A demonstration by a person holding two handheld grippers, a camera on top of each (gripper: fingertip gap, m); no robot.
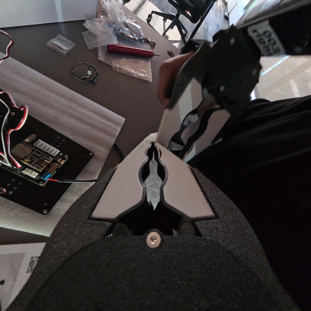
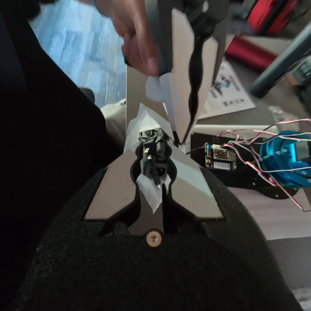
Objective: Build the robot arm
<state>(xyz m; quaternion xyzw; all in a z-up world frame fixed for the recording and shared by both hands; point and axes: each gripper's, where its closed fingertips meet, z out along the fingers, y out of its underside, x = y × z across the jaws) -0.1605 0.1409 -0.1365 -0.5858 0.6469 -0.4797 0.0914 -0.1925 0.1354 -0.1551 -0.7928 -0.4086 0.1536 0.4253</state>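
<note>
Seemingly both grippers pinch one white bag (image 2: 151,195) holding a black power adapter (image 2: 154,161): right gripper (image 2: 162,188) clamped on its near edge, left gripper (image 2: 180,143) closed on the far edge, adapter lengthwise between them.

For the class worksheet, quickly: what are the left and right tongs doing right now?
Left tongs: shut on the white bag.
Right tongs: shut on the same white bag, which holds a black power adapter.

An office doubling as an electronics workbench, it seems: a grey table (image 1: 127,94) carries a circuit board (image 1: 33,161) with loose wires, a red screwdriver (image 1: 131,50), clear parts bags (image 1: 104,32), foam sheet (image 1: 67,107); an office chair (image 1: 181,15) stands behind.
</note>
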